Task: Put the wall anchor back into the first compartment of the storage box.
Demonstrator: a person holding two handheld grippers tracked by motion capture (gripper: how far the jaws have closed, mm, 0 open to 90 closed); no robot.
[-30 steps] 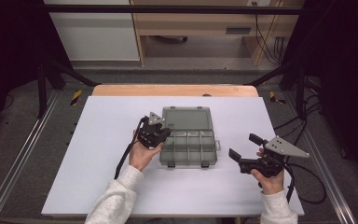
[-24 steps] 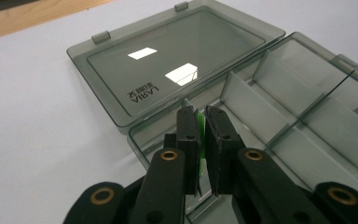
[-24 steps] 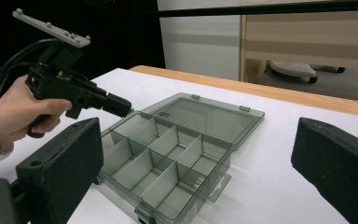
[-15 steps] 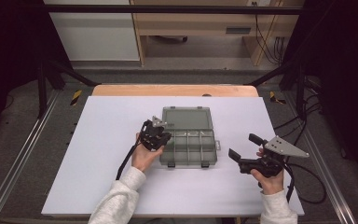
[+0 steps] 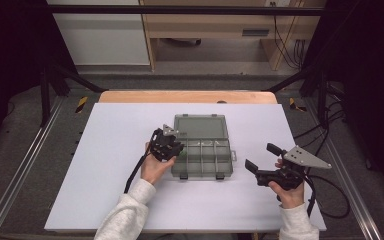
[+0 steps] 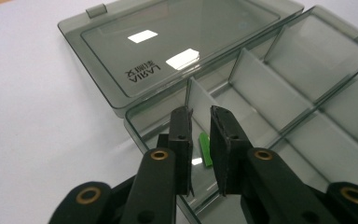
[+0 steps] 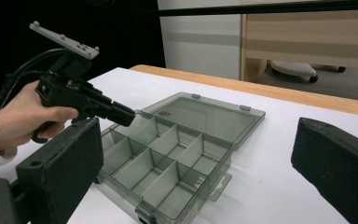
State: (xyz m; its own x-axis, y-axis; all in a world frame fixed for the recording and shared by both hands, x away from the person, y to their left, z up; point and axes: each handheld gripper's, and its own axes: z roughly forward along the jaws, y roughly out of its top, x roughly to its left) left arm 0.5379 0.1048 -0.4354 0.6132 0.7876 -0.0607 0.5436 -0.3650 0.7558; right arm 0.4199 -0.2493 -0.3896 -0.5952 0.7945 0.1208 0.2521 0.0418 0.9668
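Only one smoky compartment box (image 5: 202, 152) lay mid-table, lid reading "LARIA", one small green piece (image 6: 205, 149) in its corner cell. Since earlier, the left gripper (image 6: 201, 116) had barely shifted; its jaws had just been opening, nothing clamped. The right gripper (image 5: 259, 158) gaped empty.

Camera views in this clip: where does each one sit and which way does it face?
High view: above the person's side, facing forward and down on the table; both forearms, left gripper, right gripper.
Left gripper view: rides the left gripper, looking down between its jaws into the organizer box, small green piece.
Right gripper view: rides the right gripper, facing across the table.
All three views share the organizer box.
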